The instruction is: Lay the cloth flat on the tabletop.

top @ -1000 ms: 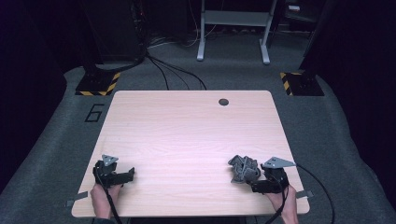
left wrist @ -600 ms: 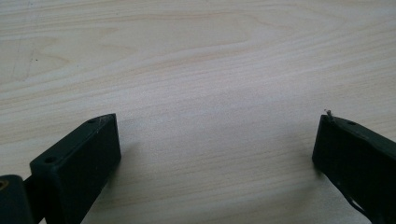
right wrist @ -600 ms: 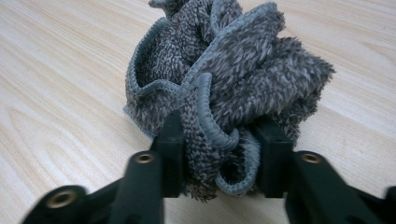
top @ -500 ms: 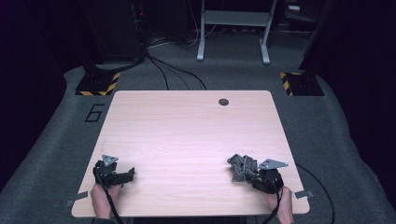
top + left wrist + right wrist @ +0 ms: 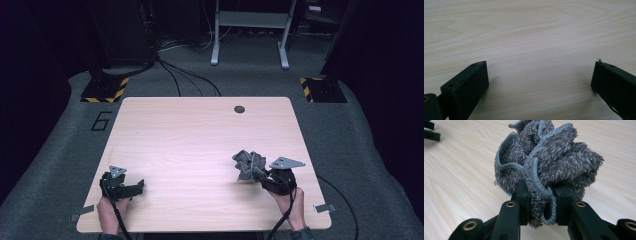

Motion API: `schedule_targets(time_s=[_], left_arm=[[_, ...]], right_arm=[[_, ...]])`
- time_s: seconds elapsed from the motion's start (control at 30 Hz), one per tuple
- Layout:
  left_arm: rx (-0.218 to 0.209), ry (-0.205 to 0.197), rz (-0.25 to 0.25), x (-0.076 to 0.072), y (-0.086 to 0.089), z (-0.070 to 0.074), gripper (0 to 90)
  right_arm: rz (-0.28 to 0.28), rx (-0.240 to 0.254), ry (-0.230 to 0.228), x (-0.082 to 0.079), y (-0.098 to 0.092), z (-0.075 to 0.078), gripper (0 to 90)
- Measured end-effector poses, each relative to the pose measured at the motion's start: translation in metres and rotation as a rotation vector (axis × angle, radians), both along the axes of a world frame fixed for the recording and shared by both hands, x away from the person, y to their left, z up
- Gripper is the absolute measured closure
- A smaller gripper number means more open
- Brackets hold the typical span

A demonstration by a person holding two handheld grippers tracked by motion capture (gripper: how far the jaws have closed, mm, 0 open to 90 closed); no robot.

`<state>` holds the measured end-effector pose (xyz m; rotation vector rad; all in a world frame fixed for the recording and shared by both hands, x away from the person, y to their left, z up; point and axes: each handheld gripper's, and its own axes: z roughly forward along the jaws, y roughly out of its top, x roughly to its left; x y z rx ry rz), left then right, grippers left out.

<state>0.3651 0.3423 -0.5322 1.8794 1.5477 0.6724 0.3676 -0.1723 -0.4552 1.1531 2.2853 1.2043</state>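
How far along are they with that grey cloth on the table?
Done: the right gripper has clamped the bunched grey cloth. In hand: the cloth sits crumpled near the table edge. Left: whatever follows; the left gripper waits open, holding nothing.

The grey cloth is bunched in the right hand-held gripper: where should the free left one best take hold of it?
Probably at the stitched hem on the cloth, coming from the table's open middle. That edge stands clear of the right hand-held gripper, whose jaws are clamped on the bunch. The left hand-held gripper is open.
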Motion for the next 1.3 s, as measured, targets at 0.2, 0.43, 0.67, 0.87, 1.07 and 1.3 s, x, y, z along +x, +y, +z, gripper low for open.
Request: schedule_targets(time_s=[0.2,0.43,0.67,0.87,1.07,1.3], left_arm=[[0.000,0.000,0.000,0.000,0.000,0.000,1.4],[0.001,0.001,0.000,0.000,0.000,0.000,1.3],[-0.001,0.004,-0.003,0.000,0.000,0.000,1.6],[0.000,0.006,-0.004,0.000,0.000,0.001,1.5],[-0.003,0.002,-0.012,0.000,0.000,0.001,3.2],[0.008,0.024,-0.030,0.004,0.000,0.003,3.4]], right_arm=[[0.028,0.018,0.010,0.018,0.025,0.002,71.0],[0.055,0.033,0.033,0.038,0.053,-0.002,70.9],[0.070,0.039,0.056,0.054,0.077,-0.006,70.6],[0.065,0.056,0.092,0.066,0.097,-0.016,69.8],[0.042,0.019,0.149,0.076,0.112,-0.037,48.3],[0.070,0.018,0.109,0.066,0.100,-0.028,20.4]])
